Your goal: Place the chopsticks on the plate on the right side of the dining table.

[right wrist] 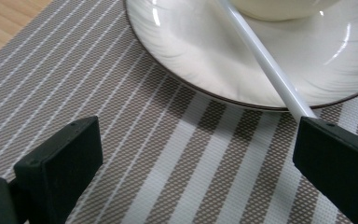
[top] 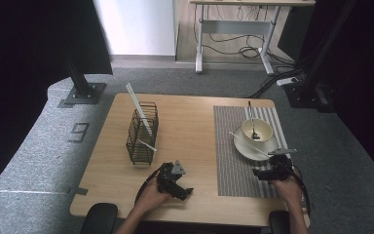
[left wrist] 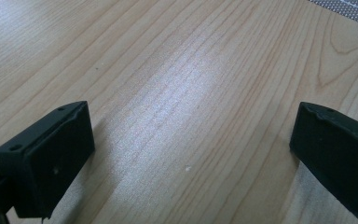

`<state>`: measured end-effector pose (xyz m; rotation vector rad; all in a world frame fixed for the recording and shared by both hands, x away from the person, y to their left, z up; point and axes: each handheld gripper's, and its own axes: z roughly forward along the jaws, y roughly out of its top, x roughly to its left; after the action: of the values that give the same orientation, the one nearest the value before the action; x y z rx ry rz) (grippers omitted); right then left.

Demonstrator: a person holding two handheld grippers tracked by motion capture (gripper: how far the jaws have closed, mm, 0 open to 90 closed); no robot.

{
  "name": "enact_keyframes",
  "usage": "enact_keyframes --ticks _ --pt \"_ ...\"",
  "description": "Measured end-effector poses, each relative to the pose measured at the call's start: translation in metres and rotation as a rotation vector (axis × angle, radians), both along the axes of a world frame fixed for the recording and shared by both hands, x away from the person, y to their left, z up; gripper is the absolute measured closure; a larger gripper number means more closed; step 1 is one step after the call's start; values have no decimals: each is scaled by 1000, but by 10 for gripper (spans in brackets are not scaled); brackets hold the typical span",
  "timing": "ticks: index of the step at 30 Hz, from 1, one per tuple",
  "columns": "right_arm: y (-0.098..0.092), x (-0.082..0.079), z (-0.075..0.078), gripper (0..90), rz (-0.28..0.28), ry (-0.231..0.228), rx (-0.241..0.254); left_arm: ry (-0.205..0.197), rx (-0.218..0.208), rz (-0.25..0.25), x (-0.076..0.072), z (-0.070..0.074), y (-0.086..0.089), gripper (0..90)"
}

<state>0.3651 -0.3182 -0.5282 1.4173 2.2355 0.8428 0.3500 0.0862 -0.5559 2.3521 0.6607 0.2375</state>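
Note:
A white plate [top: 243,148] [right wrist: 182,51] sits on a striped placemat [top: 233,170] [right wrist: 168,154], with a cream bowl [top: 264,129] [right wrist: 279,7] on it. A metal spoon [top: 251,119] stands in the bowl. A thin white stick [top: 246,141] [right wrist: 265,60] lies across the plate's rim. My right gripper [top: 269,168] [right wrist: 196,140] is open low over the mat at the plate's near edge. The stick's near end runs down to its right-hand jaw, and I cannot tell if they touch. My left gripper [top: 182,191] [left wrist: 191,126] is open and empty over bare wood.
A black wire basket [top: 141,134] stands on the left half of the wooden table [top: 190,122] [left wrist: 191,70], with a long white stick [top: 139,109] leaning out of it and another [top: 147,145] poking through its side. Dark frame posts and a desk stand beyond the table.

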Motion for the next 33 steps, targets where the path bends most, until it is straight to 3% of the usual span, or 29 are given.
enact_keyframes --ticks 25,33 --pt "-16 28 0 10 -108 -40 84 0 1 -1 0 0 0 0" --pt "-17 34 -3 8 -141 -54 72 0 0 0 0 0 0 0"
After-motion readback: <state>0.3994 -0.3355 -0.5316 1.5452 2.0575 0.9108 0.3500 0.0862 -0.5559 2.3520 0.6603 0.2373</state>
